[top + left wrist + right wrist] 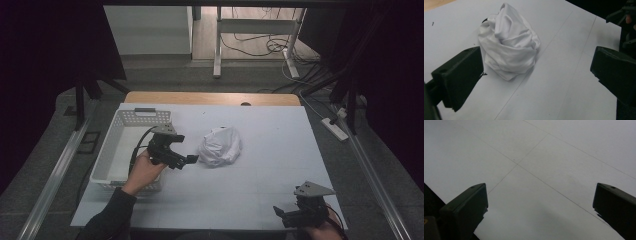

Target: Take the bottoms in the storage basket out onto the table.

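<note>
White crumpled cloth [220, 146] sits bunched in a heap near frame centre in the high view, on the white table [260, 190]. In the left gripper view it fills the upper middle, folds clear, its far side hidden behind the heap.

Left gripper [192, 159] just left of the cloth, jaws wide apart, holding nothing; one jaw tip close to the cloth edge, contact hard to make out. The hand [142, 172] holding it overlaps the white perforated basket [135, 118] at left, hiding part of its near rim.

Right gripper [280, 212] at lower right, cut off by the bottom edge. Jaws spread wide over bare table, empty, well apart from the cloth.
</note>
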The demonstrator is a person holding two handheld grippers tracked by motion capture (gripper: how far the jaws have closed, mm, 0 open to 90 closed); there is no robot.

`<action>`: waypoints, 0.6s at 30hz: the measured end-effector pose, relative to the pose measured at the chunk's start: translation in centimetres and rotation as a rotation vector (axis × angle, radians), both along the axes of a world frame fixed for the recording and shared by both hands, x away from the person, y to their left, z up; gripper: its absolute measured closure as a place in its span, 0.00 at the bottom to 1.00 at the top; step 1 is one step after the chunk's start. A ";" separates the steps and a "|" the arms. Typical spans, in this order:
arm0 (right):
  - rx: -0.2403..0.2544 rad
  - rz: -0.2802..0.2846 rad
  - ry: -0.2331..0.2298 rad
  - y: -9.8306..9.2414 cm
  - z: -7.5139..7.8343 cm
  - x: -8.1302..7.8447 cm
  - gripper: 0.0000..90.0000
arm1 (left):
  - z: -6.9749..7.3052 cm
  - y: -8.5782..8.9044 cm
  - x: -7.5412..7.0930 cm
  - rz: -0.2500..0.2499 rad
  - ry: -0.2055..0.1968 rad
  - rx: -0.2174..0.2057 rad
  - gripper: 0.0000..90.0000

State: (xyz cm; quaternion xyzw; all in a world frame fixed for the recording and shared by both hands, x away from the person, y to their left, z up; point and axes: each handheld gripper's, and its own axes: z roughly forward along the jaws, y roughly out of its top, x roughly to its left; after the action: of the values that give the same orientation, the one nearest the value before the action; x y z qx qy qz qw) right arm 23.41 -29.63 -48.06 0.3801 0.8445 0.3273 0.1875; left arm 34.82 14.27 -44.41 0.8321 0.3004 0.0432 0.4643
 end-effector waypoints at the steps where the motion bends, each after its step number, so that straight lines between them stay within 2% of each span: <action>1: 0.000 0.000 0.000 0.0 0.0 0.0 0.00 | 0.0 0.0 -0.1 0.000 -0.005 0.009 0.00; 5: 0.000 0.000 0.000 0.0 0.0 0.0 0.00 | -0.1 0.0 -0.4 -0.002 -0.010 0.021 0.00; 10: 0.000 0.001 0.000 0.0 0.0 0.0 0.00 | -0.2 0.2 -0.6 -0.006 0.003 0.011 0.00; 14: 0.001 0.001 0.000 0.0 0.0 0.0 0.00 | -0.3 0.5 -0.8 -0.015 -0.002 0.031 0.00; 18: 0.000 0.004 -0.001 0.0 0.0 0.0 0.00 | -0.4 1.0 -1.0 -0.017 0.011 0.010 0.00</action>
State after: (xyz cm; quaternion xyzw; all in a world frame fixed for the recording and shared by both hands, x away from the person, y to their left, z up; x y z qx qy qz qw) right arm 23.39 -29.62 -48.06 0.3782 0.8453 0.3278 0.1872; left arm 33.80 15.31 -44.84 0.8370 0.2956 0.0362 0.4590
